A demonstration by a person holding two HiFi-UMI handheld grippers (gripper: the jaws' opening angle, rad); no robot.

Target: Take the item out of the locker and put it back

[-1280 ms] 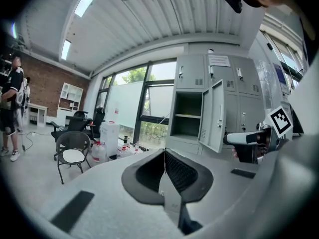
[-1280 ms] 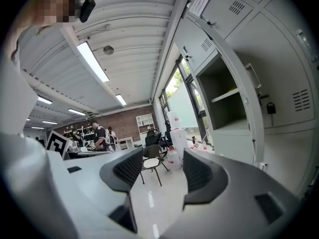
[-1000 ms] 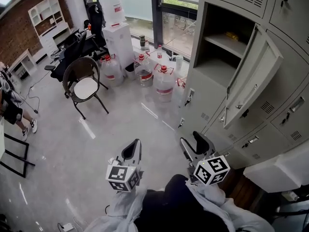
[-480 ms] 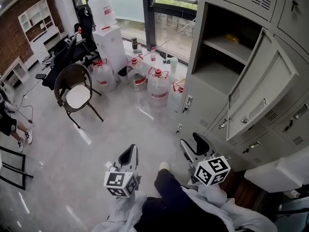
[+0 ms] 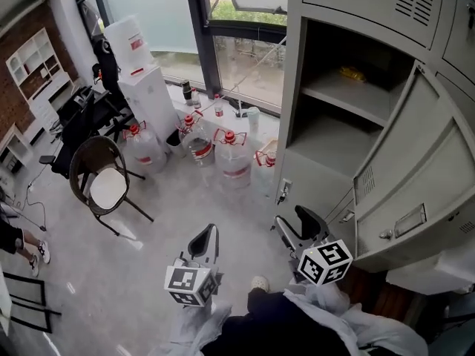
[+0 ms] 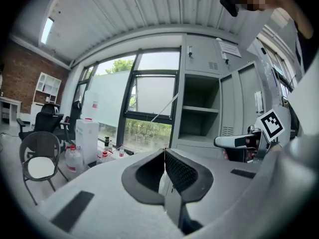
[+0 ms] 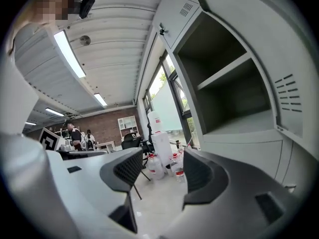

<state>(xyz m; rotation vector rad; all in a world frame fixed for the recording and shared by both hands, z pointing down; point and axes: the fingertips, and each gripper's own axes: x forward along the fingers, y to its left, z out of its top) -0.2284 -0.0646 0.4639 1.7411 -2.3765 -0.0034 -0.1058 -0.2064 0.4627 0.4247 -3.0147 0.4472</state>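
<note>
Closer to the open locker (image 5: 326, 136) than a second ago: compartment and swung-out door (image 5: 404, 176) now larger and more central in the head view, window and floor clutter slid off to the left. Both tools carried forward with the walk, held low and roughly level ahead of the body. Left tool (image 5: 202, 237) clenched on nothing, pads meeting at the tip. Right tool (image 5: 298, 227) released, jaws well apart, only floor and distant jugs showing between them. Small yellow item (image 5: 352, 73) lying toward the back of the upper shelf (image 5: 338, 95), well apart from both tools and untouched. Judged as the approach only: no reaching in yet, taking out and putting back both left to do. Counted: two tools, one open compartment with one shelf and one door, one yellow item, one chair (image 5: 104, 188), one water dispenser (image 5: 148, 102) with one bottle on top, at least four large red-capped water jugs (image 5: 232, 160) on the floor by the window.
</note>
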